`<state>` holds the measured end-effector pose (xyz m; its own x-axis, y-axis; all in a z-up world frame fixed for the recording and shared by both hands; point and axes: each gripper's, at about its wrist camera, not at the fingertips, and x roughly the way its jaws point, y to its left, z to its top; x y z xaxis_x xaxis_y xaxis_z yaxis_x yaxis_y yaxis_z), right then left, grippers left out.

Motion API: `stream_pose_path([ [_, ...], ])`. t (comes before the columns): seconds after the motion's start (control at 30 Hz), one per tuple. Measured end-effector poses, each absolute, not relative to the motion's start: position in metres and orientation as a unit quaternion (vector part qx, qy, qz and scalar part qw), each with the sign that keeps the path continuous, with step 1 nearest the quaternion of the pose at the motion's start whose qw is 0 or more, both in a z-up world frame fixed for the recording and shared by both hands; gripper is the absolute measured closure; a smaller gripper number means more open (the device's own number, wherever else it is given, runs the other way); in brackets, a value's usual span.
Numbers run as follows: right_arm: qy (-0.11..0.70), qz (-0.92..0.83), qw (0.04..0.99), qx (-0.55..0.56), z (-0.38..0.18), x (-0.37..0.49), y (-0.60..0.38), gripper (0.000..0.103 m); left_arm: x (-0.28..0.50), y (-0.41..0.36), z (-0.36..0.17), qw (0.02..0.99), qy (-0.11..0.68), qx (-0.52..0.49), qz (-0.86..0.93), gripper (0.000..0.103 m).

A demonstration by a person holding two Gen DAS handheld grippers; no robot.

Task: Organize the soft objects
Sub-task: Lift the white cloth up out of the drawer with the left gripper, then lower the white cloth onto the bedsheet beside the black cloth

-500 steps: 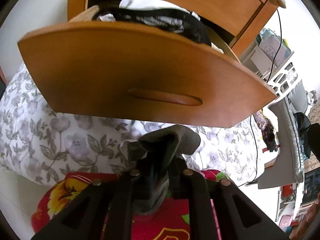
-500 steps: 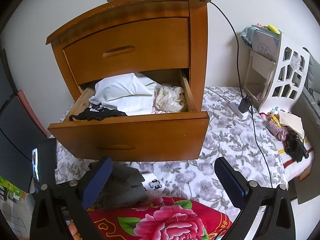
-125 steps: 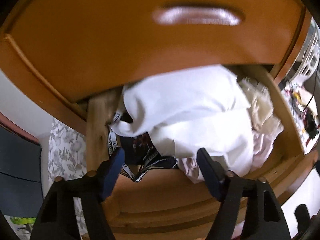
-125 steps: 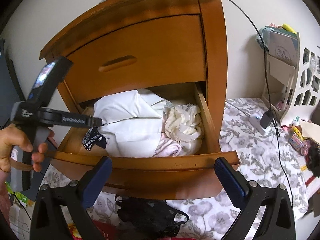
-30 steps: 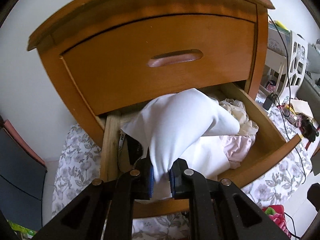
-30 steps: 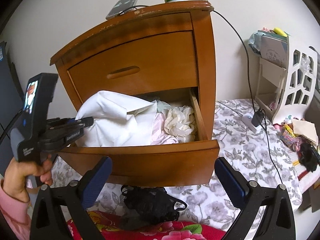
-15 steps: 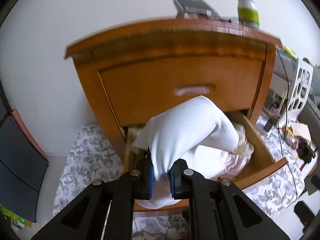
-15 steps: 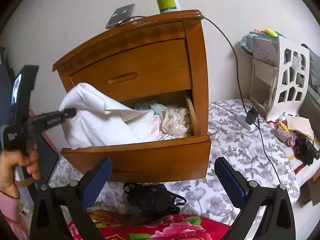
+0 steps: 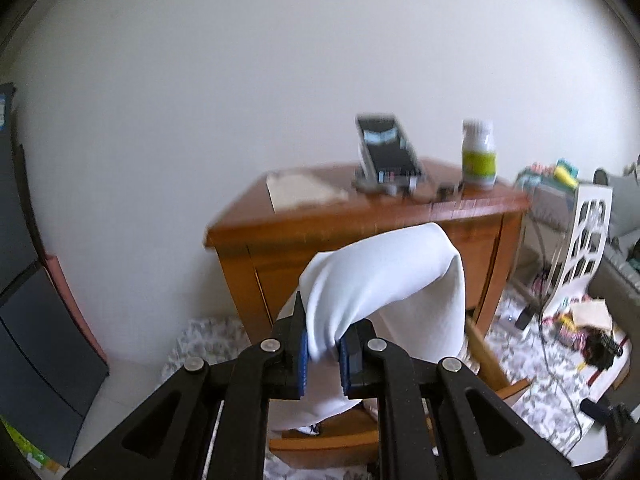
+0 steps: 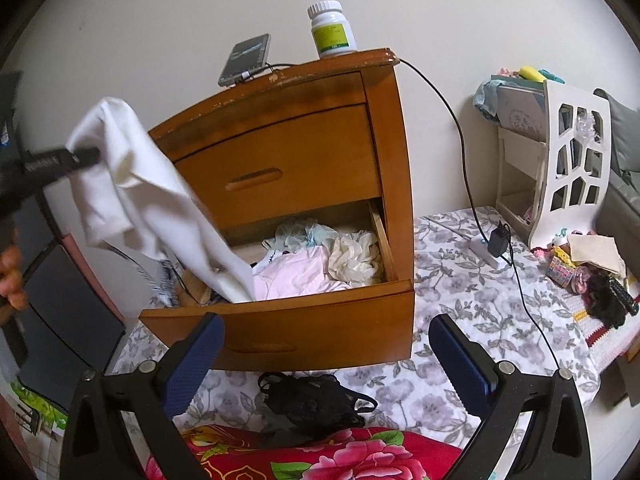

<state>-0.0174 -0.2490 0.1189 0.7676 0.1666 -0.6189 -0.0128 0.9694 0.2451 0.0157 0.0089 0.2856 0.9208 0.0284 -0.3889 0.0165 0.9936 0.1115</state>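
Observation:
My left gripper (image 9: 324, 354) is shut on a large white garment (image 9: 384, 276), lifted high at the left of the wooden nightstand (image 10: 304, 148). In the right wrist view the left gripper (image 10: 86, 156) holds the white garment (image 10: 152, 200) up, its lower end still trailing into the open bottom drawer (image 10: 280, 320). The drawer holds a pink cloth (image 10: 296, 276), a cream cloth (image 10: 354, 258) and a pale blue cloth (image 10: 300, 232). My right gripper (image 10: 324, 364) is open and empty, in front of the drawer. A black lace garment (image 10: 312, 400) lies below it on the floral sheet.
A phone (image 10: 246, 58) on a cable and a pill bottle (image 10: 332, 30) stand on the nightstand top. A white shelf rack (image 10: 568, 160) and small clutter (image 10: 588, 268) are at the right. A red floral blanket (image 10: 320, 456) lies nearest. A charger block (image 10: 496, 240) sits on the sheet.
My left gripper has risen further up and to the left, pulling the white garment mostly out of the drawer. The right gripper has stayed open in front of the drawer.

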Motion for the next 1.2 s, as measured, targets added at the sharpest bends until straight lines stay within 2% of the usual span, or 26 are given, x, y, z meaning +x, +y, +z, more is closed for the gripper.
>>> stream_pose_path([
  [0.3,0.323,0.051,0.938,0.116,0.131,-0.026,-0.248,0.0,-0.052,0.018,0.35,0.993,0.108,0.052,-0.005,0.091],
  [0.5,0.312,0.05,0.941,0.119,0.14,-0.034,-0.25,0.0,-0.09,0.021,0.363,0.995,0.078,0.062,-0.016,0.091],
  [0.8,0.296,0.049,0.946,0.121,0.15,-0.044,-0.253,0.0,-0.106,0.015,0.322,0.99,0.109,0.077,-0.039,0.09],
  [1.2,0.305,0.045,0.944,0.12,0.144,-0.041,-0.256,0.0,-0.078,-0.012,0.23,0.964,0.234,0.091,-0.089,0.09],
])
